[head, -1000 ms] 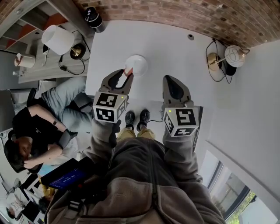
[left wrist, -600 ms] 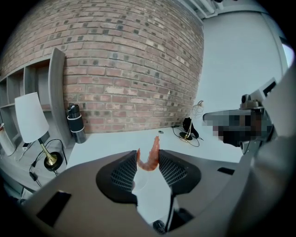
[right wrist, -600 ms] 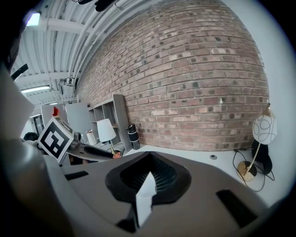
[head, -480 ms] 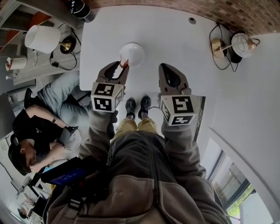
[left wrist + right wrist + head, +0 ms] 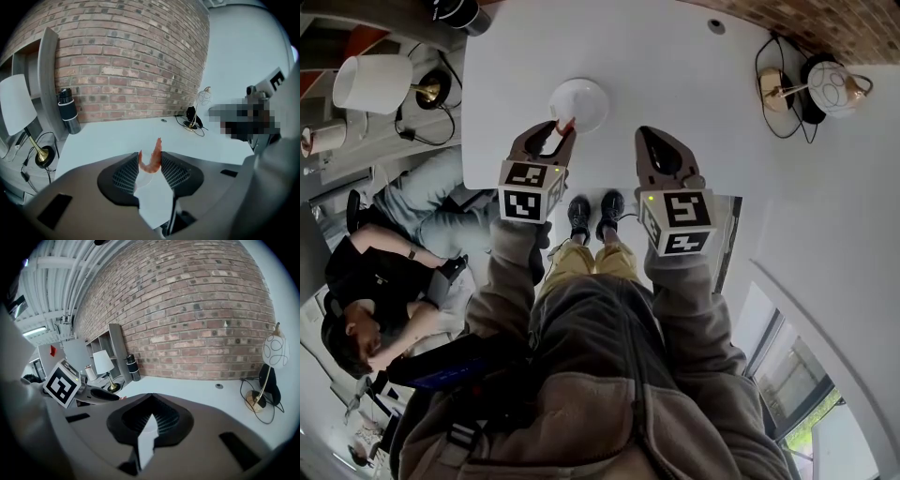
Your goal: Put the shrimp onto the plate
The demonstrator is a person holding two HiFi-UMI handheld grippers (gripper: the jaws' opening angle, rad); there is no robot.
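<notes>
Left gripper [image 5: 559,131] is reaching over the near edge of the white tabletop [image 5: 675,66]. Its jaws are pinching a curled orange shrimp [image 5: 151,158] by the body, with the tail sticking up past the tips. From the head view, the shrimp is sitting right at the near rim of the white plate [image 5: 586,92]. I cannot tell whether it is touching the plate or hanging just above it.

Right gripper [image 5: 645,137] is hovering beside the left one, near the same tabletop edge and apart from the plate. Its jaws are pressed together and gripping nothing.

Each gripper is carrying a cube [image 5: 525,190] bearing black-and-white square markers. These are patterns only, not letters.

A dark bottle [image 5: 69,111] is standing at the far left corner of the tabletop, against the brick wall. A white-shaded lamp [image 5: 370,82] is standing off the left edge, on a lower shelf. A globe lamp [image 5: 832,87] with a brass base is sitting at the far right, its cable looping around it.

A seated person [image 5: 380,277] in dark clothes is leaning forward at the left. A tablet [image 5: 441,361] beside the wearer is glowing blue, with its text too small to read.
</notes>
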